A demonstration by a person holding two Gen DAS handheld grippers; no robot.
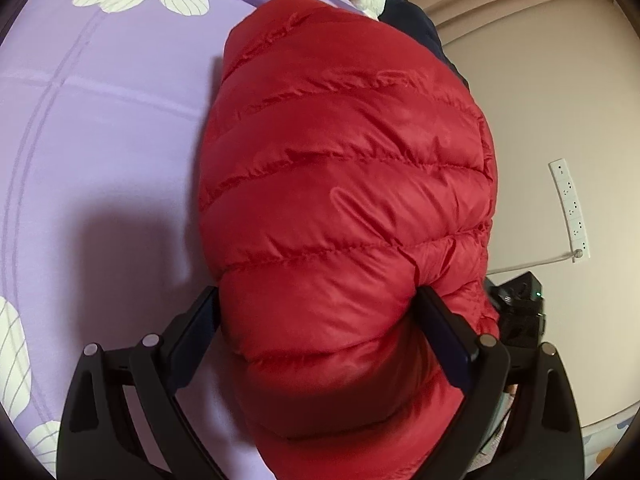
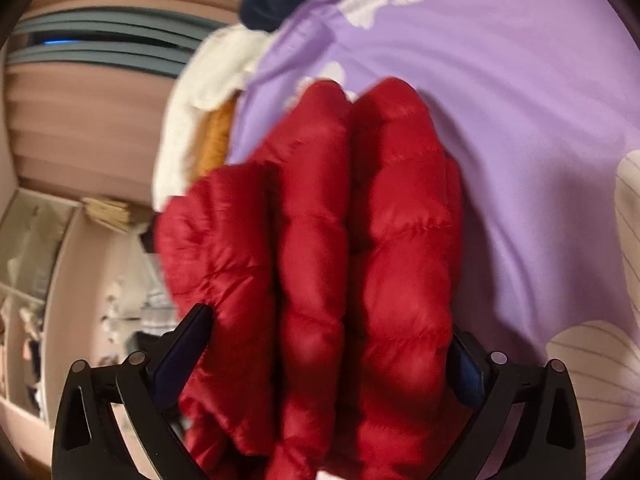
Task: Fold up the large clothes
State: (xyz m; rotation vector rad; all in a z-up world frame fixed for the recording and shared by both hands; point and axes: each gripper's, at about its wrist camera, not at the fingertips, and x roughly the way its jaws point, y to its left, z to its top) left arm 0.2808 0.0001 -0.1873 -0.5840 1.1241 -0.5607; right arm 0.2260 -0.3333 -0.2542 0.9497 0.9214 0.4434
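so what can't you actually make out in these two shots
- Left wrist view: the bed under the red jacket, hidden by its bulk; the dark garment behind it, mostly covered.
- Right wrist view: shelf contents at left, blurred; the jacket's near end, cut off by the bottom edge.
- Both views: whether either gripper's pads press the jacket.

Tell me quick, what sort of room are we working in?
Most likely a bedroom: the red puffer jacket lies on a bed with a lilac flower-print sheet, more clothes are piled at its edge, and open closet shelves stand beyond.
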